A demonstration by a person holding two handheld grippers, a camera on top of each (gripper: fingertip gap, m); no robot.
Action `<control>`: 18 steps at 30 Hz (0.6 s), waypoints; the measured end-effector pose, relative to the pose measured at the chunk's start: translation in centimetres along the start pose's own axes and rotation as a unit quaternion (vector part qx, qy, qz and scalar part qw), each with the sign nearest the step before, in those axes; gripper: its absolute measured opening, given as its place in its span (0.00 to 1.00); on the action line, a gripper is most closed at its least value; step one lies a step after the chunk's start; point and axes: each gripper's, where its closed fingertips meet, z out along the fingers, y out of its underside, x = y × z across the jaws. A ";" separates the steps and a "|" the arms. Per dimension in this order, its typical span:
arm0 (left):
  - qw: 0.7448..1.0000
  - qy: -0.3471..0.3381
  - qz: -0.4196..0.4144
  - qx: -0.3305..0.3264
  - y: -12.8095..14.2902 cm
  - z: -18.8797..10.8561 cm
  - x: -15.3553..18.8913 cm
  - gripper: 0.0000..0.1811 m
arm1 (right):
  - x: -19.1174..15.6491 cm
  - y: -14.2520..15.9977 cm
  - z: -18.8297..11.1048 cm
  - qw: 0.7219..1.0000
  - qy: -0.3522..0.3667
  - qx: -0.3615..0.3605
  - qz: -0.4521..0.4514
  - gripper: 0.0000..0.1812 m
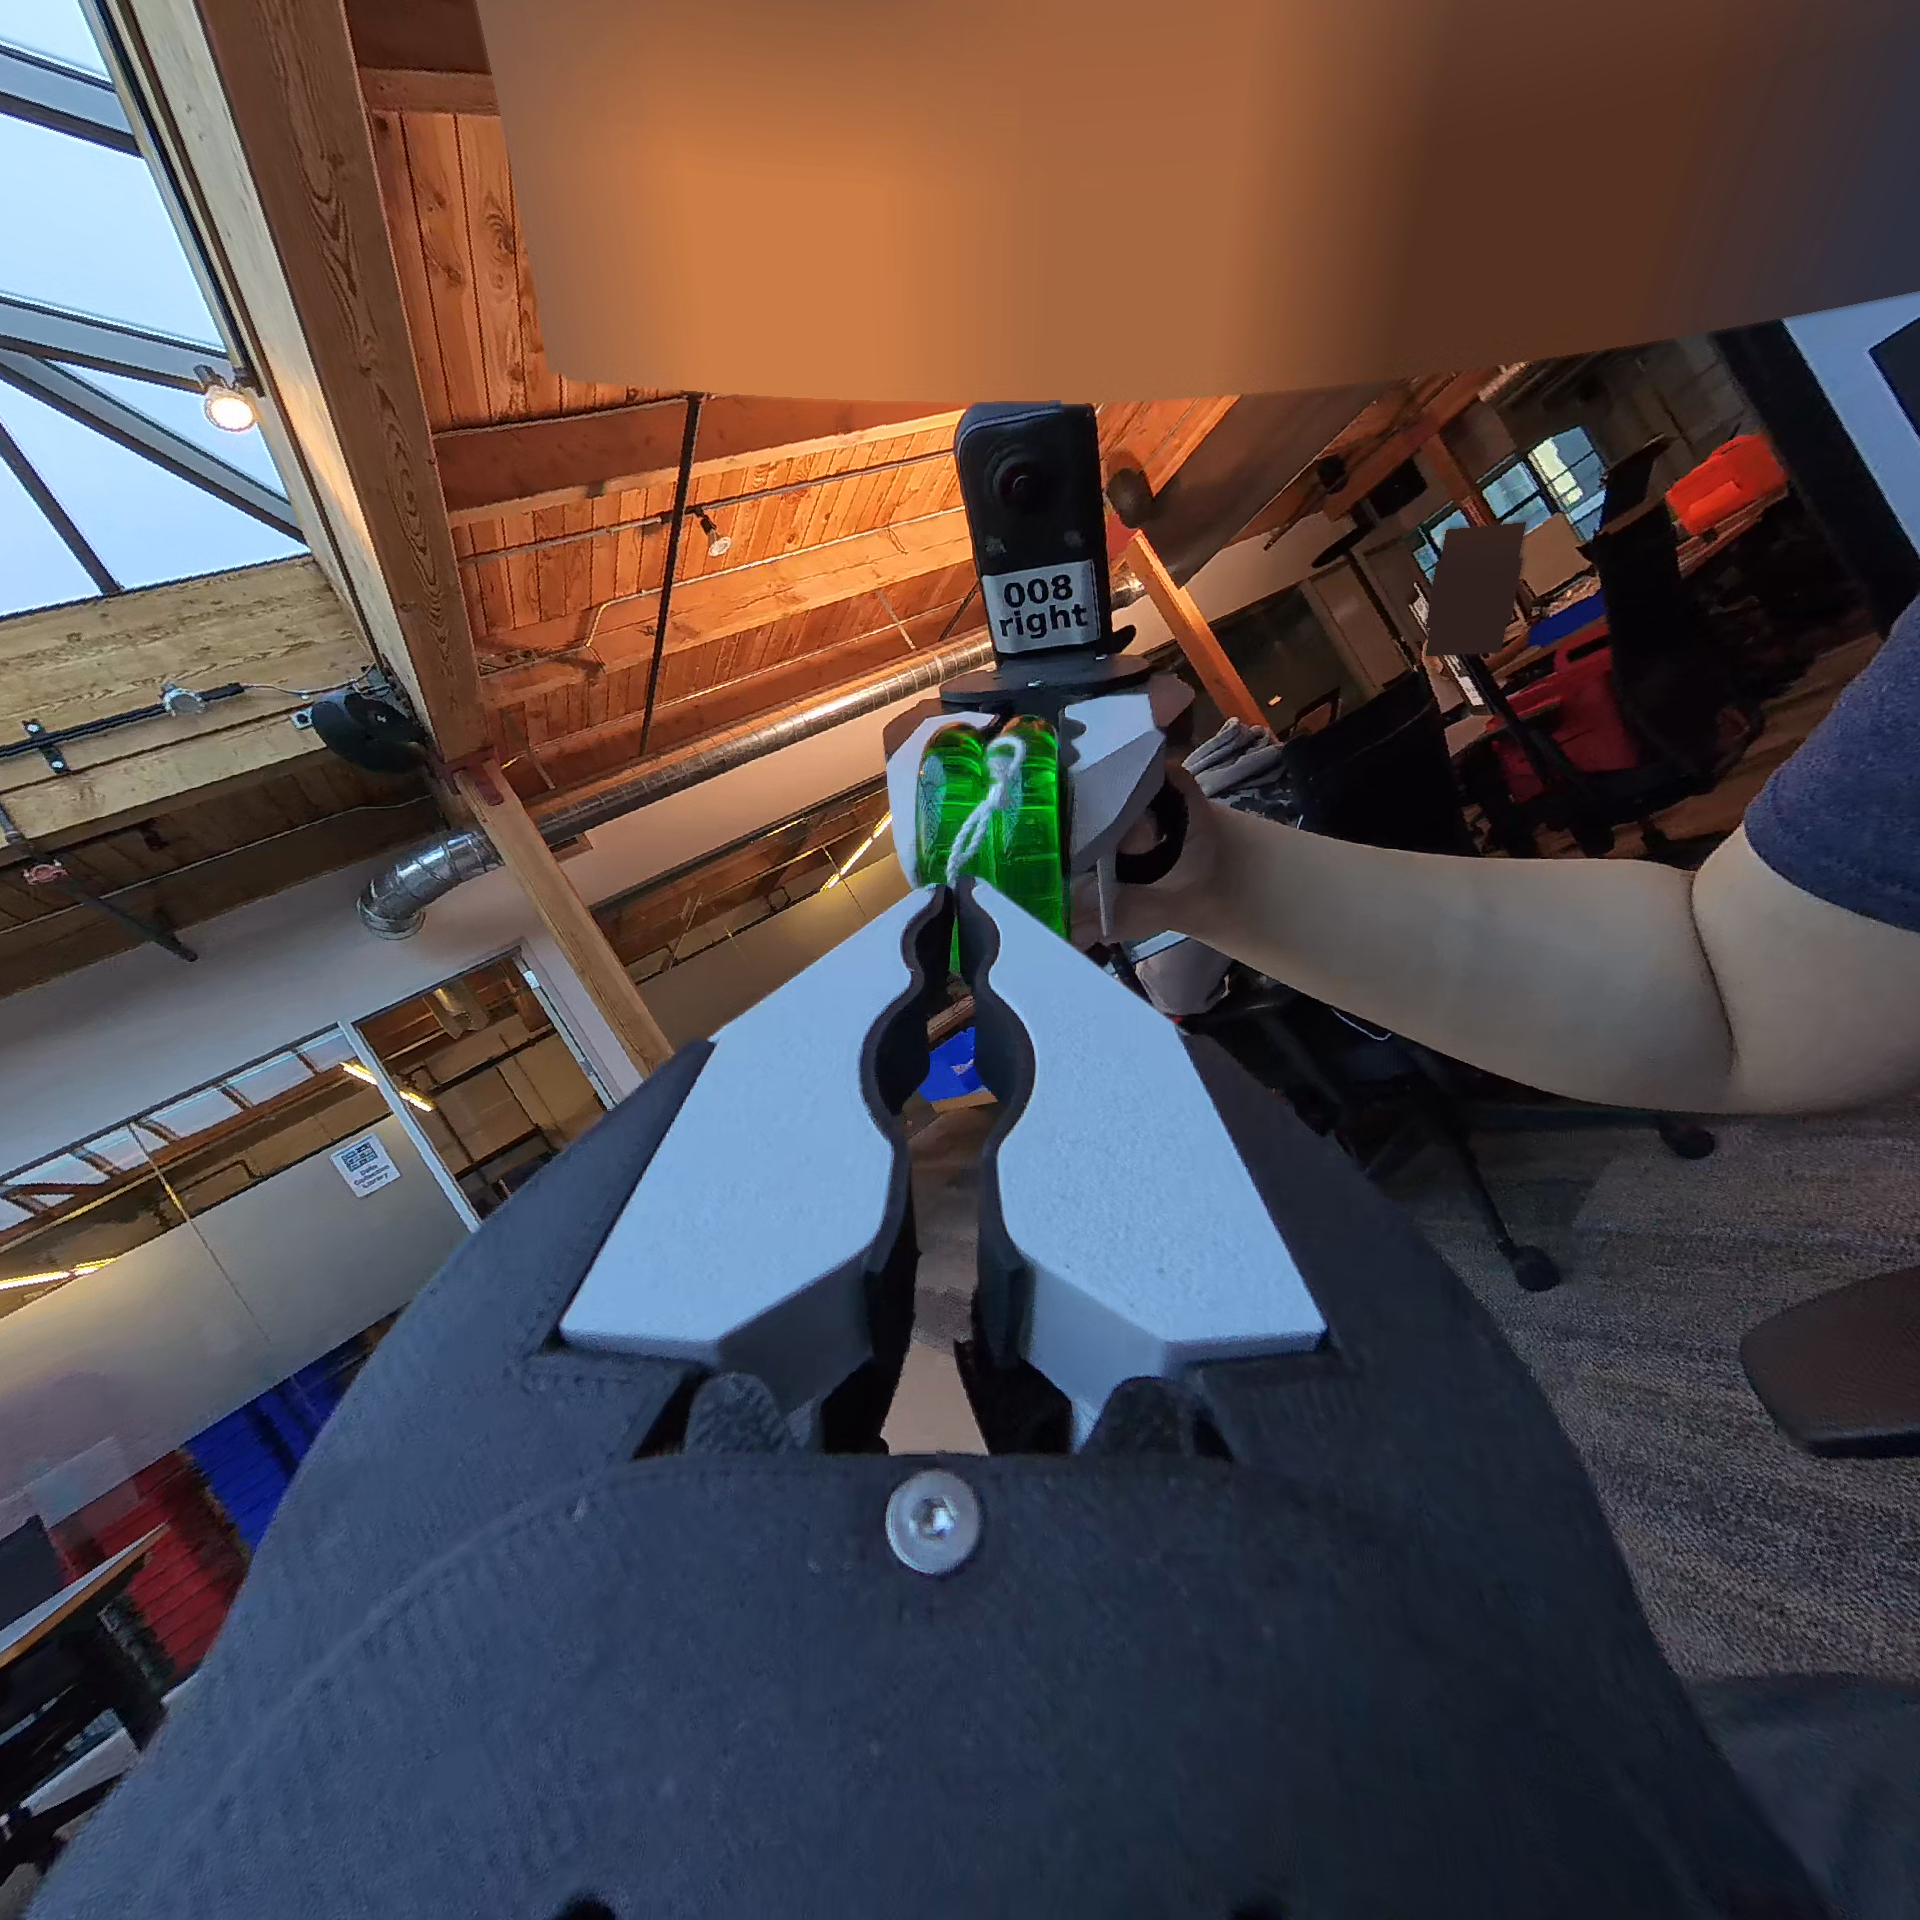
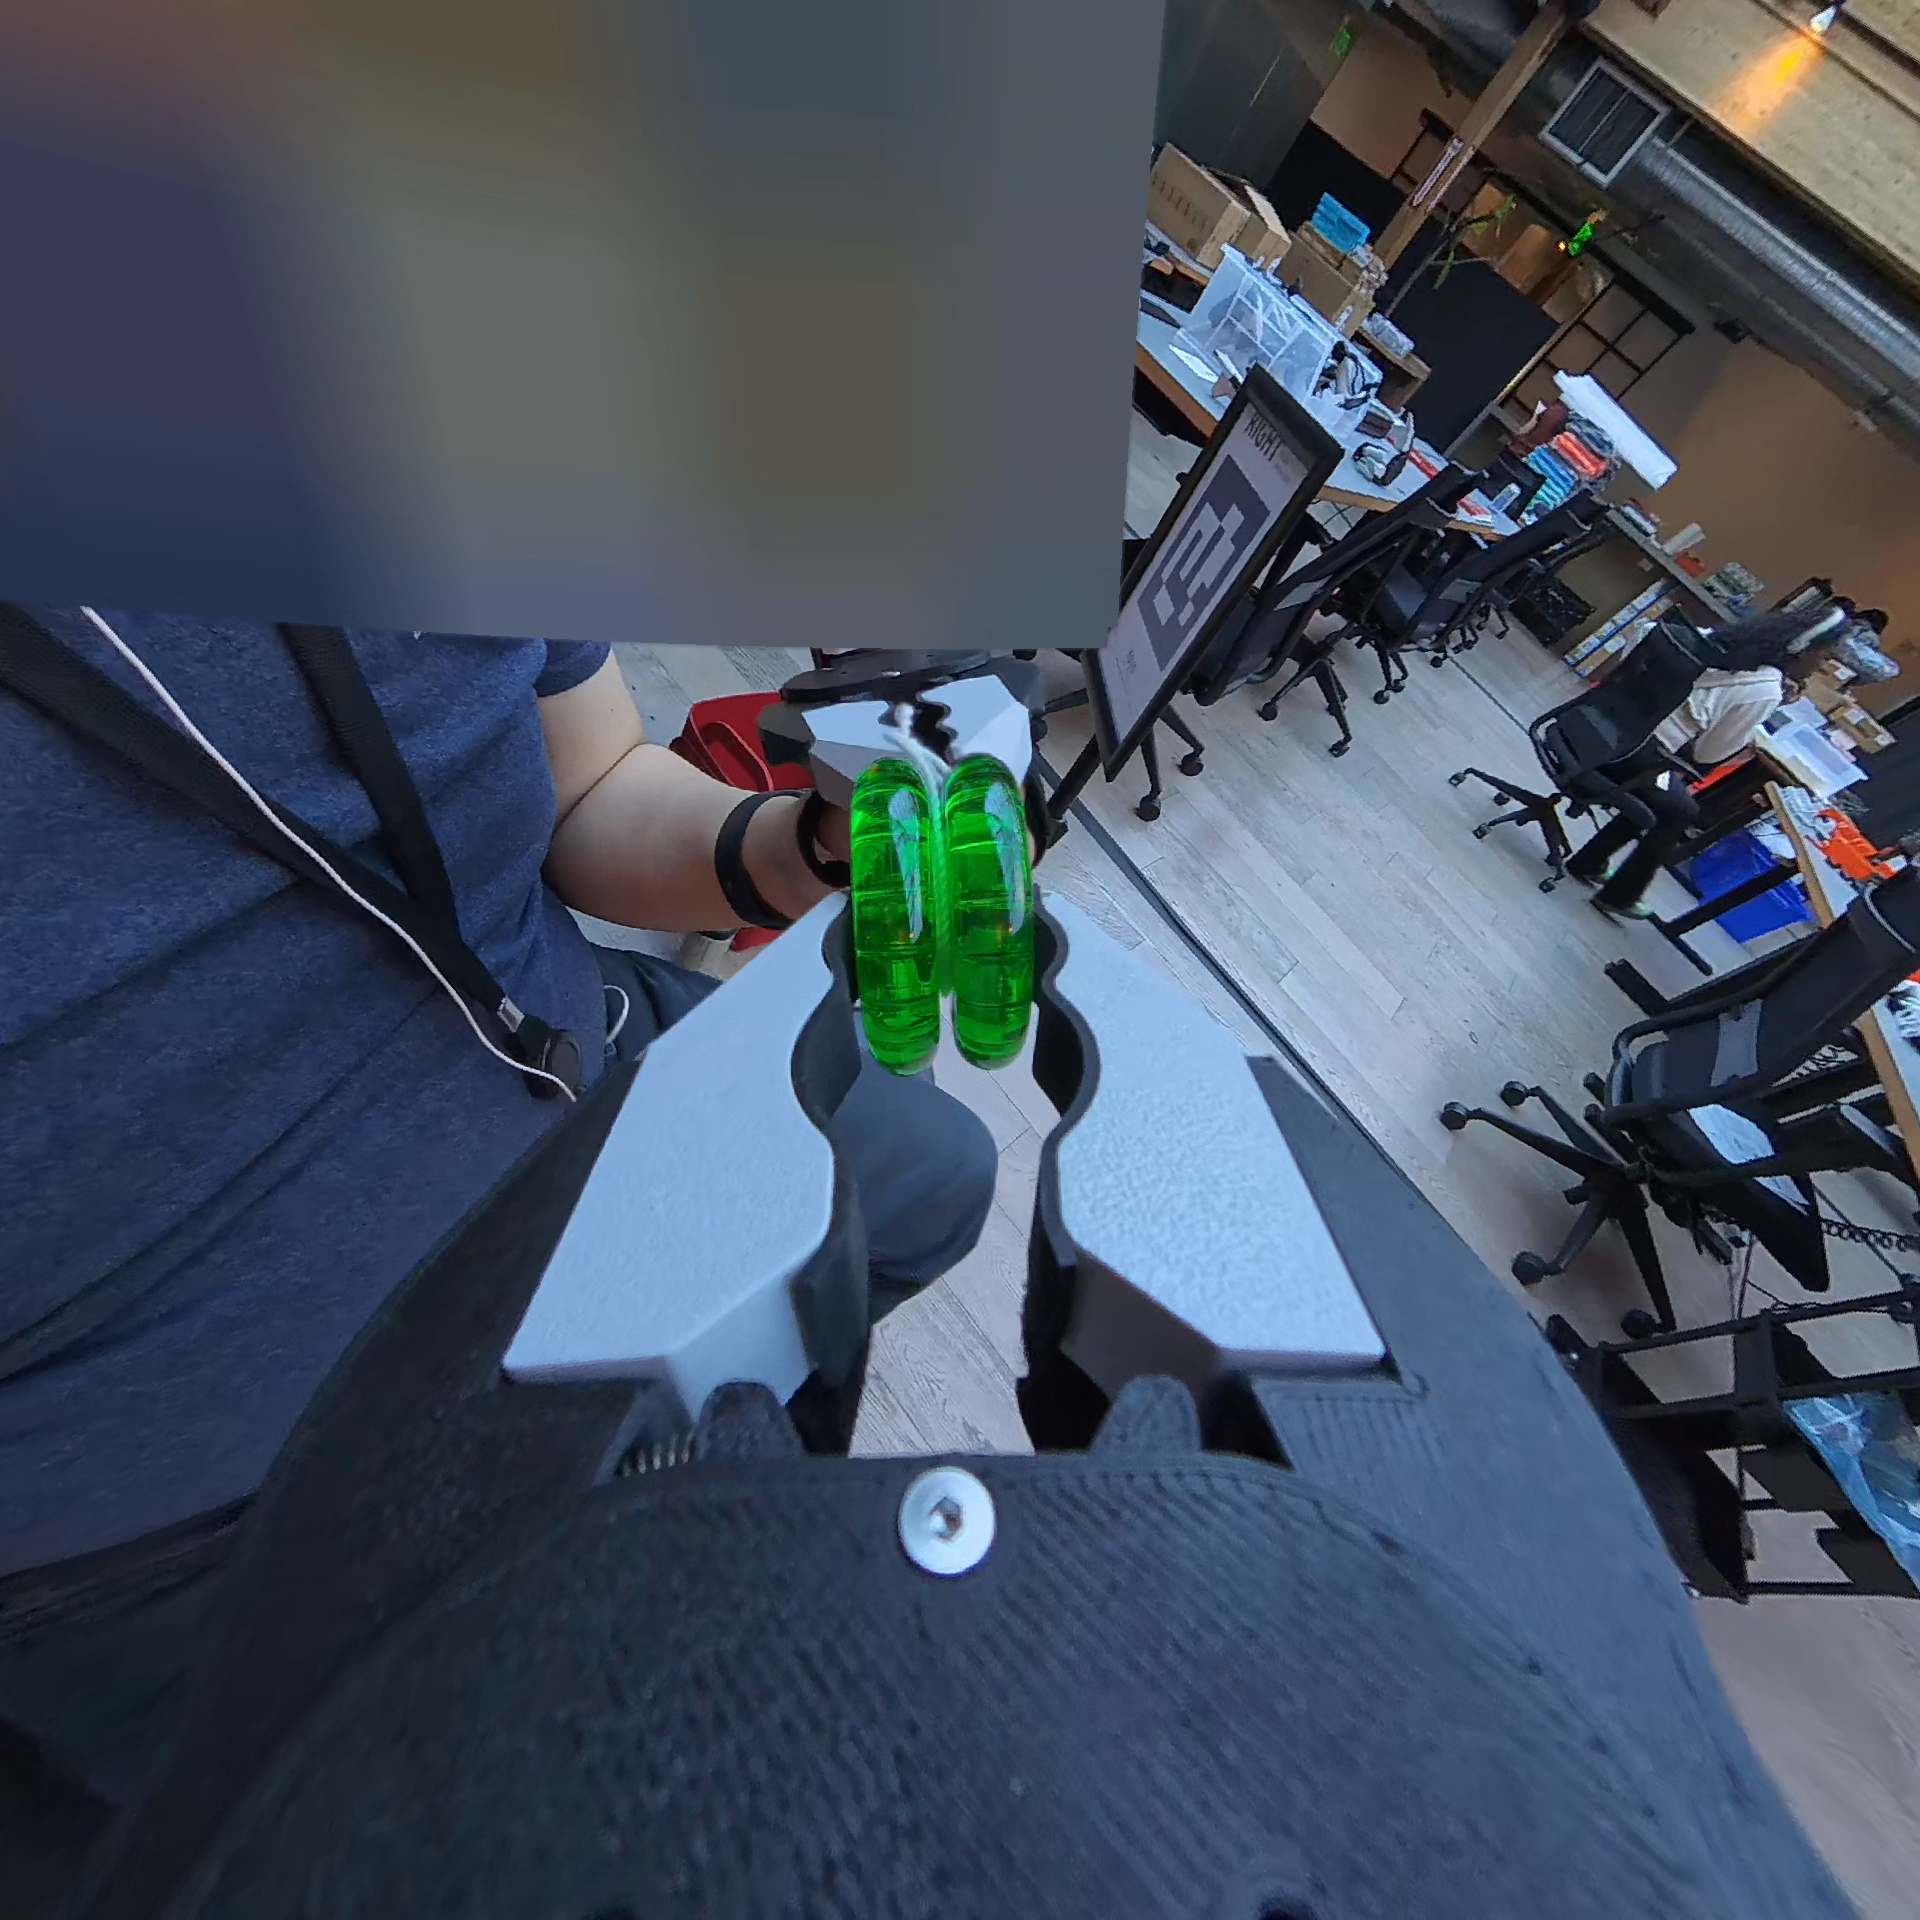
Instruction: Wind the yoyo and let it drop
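A clear green yoyo is clamped edge-on between the fingertips of my right gripper, one finger on each outer face. It also shows in the left wrist view, held by the right gripper facing me. A white string runs from the yoyo's groove down into my left gripper, whose tips are shut on it just below the yoyo. In the right wrist view the left gripper sits just beyond the yoyo, pinching the string. The wound part of the string is hidden in the groove.
Both grippers are held in the air in front of a person in a blue shirt. A framed marker sign stands behind. Office chairs and tables fill the right side above a wood floor. Only a small space, under 4 cm, lies between the two pairs of fingers.
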 end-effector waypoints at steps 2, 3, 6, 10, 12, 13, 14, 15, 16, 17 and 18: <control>1.000 -0.004 0.005 -0.002 0.0 0.0 -0.1 0.00 | -0.1 0.1 0.0 1.000 0.001 -0.003 0.000 0.15; 1.000 -0.005 0.007 -0.002 0.0 0.0 -0.1 0.00 | -0.2 0.0 0.0 1.000 0.003 -0.003 -0.002 0.15; 1.000 -0.011 0.010 -0.008 0.2 0.0 -0.2 0.00 | -0.4 -0.3 0.0 1.000 0.002 0.006 -0.003 0.15; 1.000 -0.020 0.010 -0.006 0.1 0.0 -0.4 0.00 | -0.7 -0.3 0.2 1.000 0.007 -0.003 -0.014 0.15; 1.000 -0.025 0.006 -0.006 0.1 0.1 -0.5 0.00 | -0.8 0.0 0.6 1.000 0.012 -0.016 -0.022 0.15; 1.000 -0.029 0.006 -0.007 0.2 0.1 -0.6 0.00 | -0.9 0.2 0.7 0.999 0.016 -0.022 -0.027 0.15; 0.999 -0.032 0.007 -0.007 0.2 0.1 -0.7 0.00 | -0.9 0.3 0.8 0.999 0.018 -0.025 -0.030 0.15; 0.999 -0.035 0.005 -0.005 0.1 0.1 -0.7 0.00 | -1.0 0.2 0.9 0.999 0.020 -0.025 -0.034 0.15; 0.999 -0.038 0.001 -0.002 0.1 0.1 -0.7 0.00 | -1.1 0.2 1.0 0.999 0.023 -0.025 -0.036 0.15; 0.999 -0.043 -0.003 0.001 0.1 0.1 -0.8 0.00 | -1.1 0.2 1.0 0.999 0.027 -0.025 -0.038 0.15; 0.999 -0.047 -0.010 0.005 0.1 0.1 -0.9 0.00 | -1.0 0.2 1.0 0.998 0.030 -0.026 -0.040 0.15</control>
